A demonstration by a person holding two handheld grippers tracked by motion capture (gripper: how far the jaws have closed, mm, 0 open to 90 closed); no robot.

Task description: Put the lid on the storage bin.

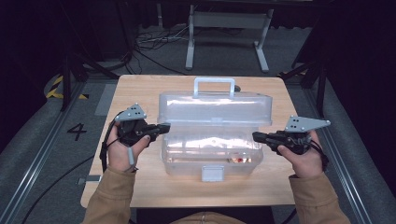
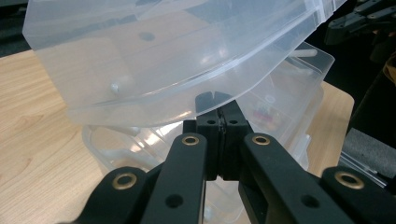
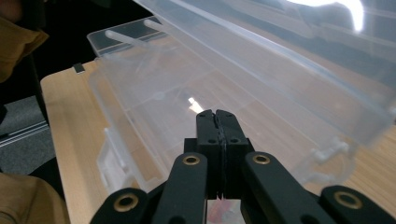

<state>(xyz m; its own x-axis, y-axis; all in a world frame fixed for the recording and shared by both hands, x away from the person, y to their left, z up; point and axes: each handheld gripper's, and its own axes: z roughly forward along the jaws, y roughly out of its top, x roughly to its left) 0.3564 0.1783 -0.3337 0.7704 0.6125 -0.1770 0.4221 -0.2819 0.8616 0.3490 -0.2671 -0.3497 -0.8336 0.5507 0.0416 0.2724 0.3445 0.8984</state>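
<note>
From the high view I have a clear plastic box [image 1: 212, 140] sitting mid-table [image 1: 140, 93], its lid [image 1: 215, 108] swung up and standing open with the handle [image 1: 214, 85] at the far edge and a grey latch [image 1: 213, 173] on the near wall. My left claw [image 1: 164, 128] is at the box's left end and my right claw [image 1: 256, 136] at the right end, both clenched with nothing between the jaws. I judge the work is steadying or shifting the open lid, so I would push with the blunt tips on the lid's rim evenly from both ends, slowly, since thin plastic flexes and twists. In the left claw view, the claw [image 2: 219, 100] has its tips pressed together just under the lid's curved lip [image 2: 187, 84]; the shell is glossy, translucent, softly rounded, and the table is pale wood grain. In the right claw view, the claw [image 3: 215, 115] points into the base [image 3: 140, 102], smooth-walled with moulded ridges.
</note>
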